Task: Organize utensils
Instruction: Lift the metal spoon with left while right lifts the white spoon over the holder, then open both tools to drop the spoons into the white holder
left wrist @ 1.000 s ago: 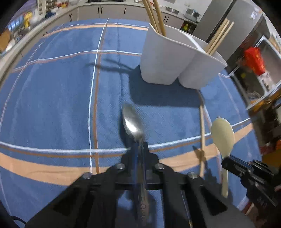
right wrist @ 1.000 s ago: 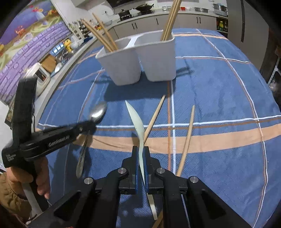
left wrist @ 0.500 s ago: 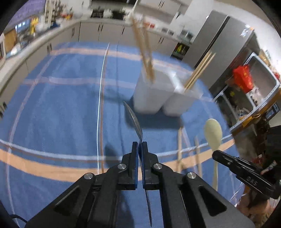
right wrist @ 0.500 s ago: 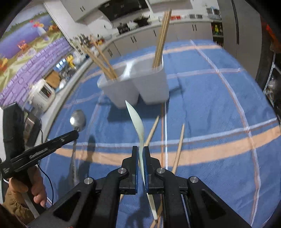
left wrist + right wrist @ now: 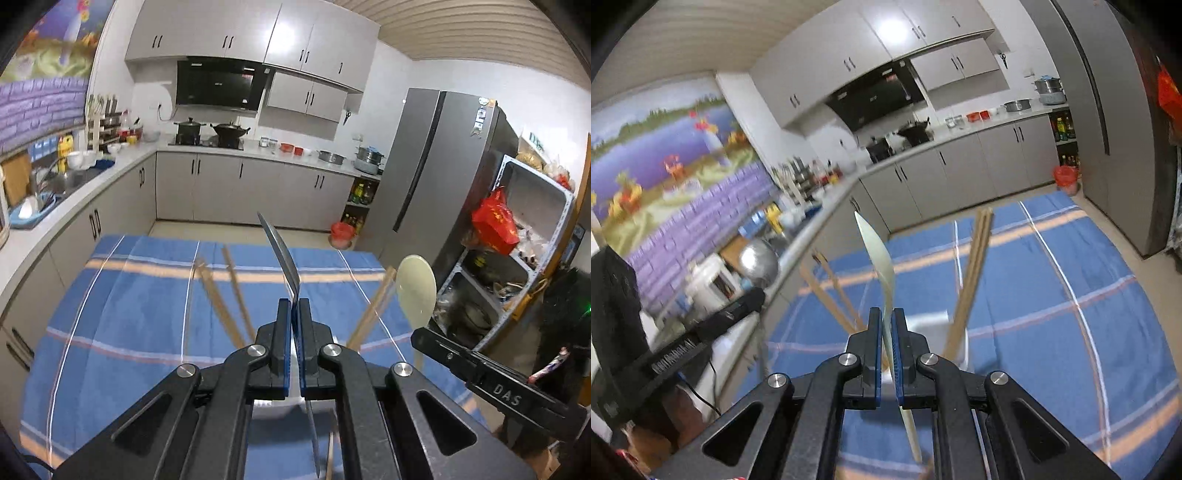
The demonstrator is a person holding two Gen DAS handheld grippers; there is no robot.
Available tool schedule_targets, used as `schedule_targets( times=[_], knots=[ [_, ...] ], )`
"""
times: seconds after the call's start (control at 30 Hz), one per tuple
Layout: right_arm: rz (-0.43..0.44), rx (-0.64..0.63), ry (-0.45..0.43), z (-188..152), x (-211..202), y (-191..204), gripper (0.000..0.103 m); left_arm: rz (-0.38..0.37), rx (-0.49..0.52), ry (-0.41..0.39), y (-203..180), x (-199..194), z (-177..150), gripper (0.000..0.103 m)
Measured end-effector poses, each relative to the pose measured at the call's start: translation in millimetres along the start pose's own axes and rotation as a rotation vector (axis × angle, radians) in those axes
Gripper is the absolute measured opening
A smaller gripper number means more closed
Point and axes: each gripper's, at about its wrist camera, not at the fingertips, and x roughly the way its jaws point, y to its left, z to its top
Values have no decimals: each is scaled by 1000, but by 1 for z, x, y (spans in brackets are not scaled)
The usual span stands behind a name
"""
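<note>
My left gripper (image 5: 294, 314) is shut on a metal spoon (image 5: 280, 254), held edge-on with its bowl pointing up. My right gripper (image 5: 885, 325) is shut on a pale cream spoon (image 5: 877, 254), also bowl up. Both are raised above the white utensil holder (image 5: 931, 321), mostly hidden behind the fingers. Wooden chopsticks (image 5: 229, 291) stand in the holder and lean outward on both sides (image 5: 975, 266). The right gripper with the cream spoon (image 5: 416, 291) shows at the right of the left wrist view. The metal spoon's bowl (image 5: 757, 260) shows at the left of the right wrist view.
The table carries a blue plaid cloth (image 5: 129, 295) with orange and white stripes. Grey kitchen cabinets (image 5: 258, 192) and a counter run behind. A tall fridge (image 5: 436, 173) and a metal shelf with a red bag (image 5: 495, 225) stand at the right.
Both grippers have lifted their spoons off the cloth and tilted up, moving in over the holder. The views now look across the kitchen instead of down at the table.
</note>
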Motion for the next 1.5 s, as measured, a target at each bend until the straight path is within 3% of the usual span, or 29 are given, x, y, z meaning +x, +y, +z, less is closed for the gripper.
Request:
schedule_targets(
  times=[0.27,0.6,1.5],
  knots=[
    [64,43,-16,19,61,-25,5,69,1,21,-5,79,11,3],
    [32,38,41,-6,112,-48,6,140,35,72,4,129,-15,3],
    [-60,17,95,-45,85,-57,11,119,-21,98,13,102,-38,3]
  ],
)
